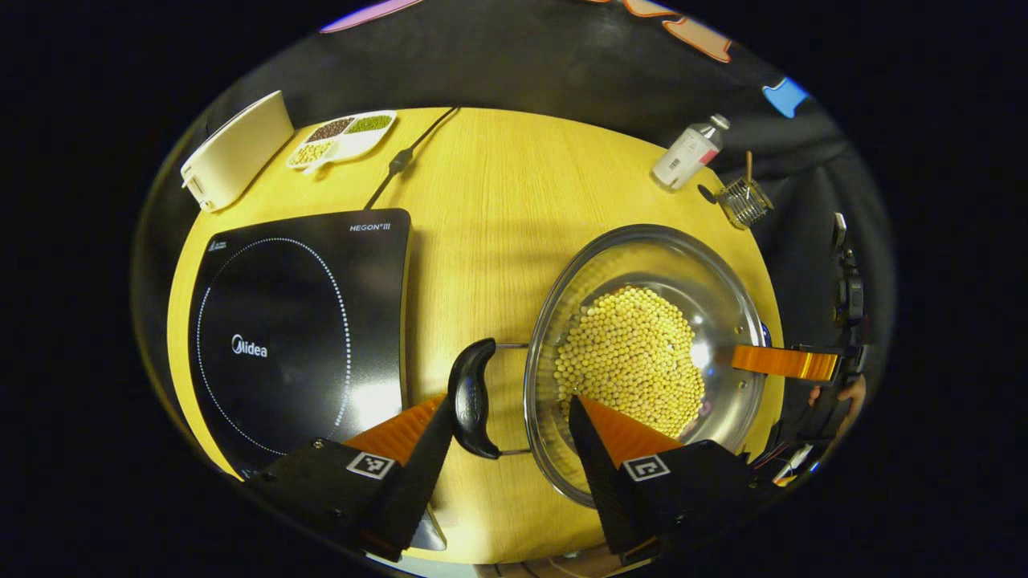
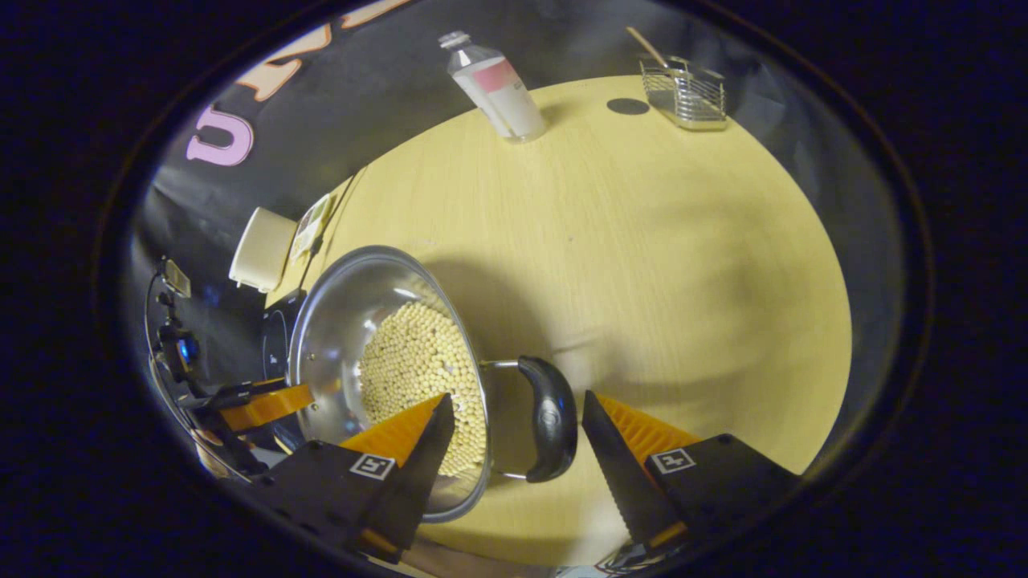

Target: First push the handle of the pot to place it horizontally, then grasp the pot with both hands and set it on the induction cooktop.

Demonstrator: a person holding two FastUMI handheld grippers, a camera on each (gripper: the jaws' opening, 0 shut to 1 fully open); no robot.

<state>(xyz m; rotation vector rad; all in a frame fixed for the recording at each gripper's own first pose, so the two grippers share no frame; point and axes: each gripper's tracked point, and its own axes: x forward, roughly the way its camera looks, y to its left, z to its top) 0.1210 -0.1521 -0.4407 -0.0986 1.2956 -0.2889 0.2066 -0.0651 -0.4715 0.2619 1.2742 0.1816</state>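
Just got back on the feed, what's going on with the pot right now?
A person holds a gripper at each side of the pot of beans, which sits on the table beside the induction cooktop. The left gripper straddles one black handle, the right gripper the other handle. Both sets of jaws stand open, so nothing is gripped yet.

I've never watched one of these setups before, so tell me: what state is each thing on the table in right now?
Pot: upright on the table, full of yellow beans, not yet on the cooktop.
Pot handles: each between open fingers.
Induction cooktop: bare.
Left gripper: open.
Right gripper: open.
Bottle: capped, standing.
Divided dish: holds three kinds of beans.
Wire basket: holds a stick.
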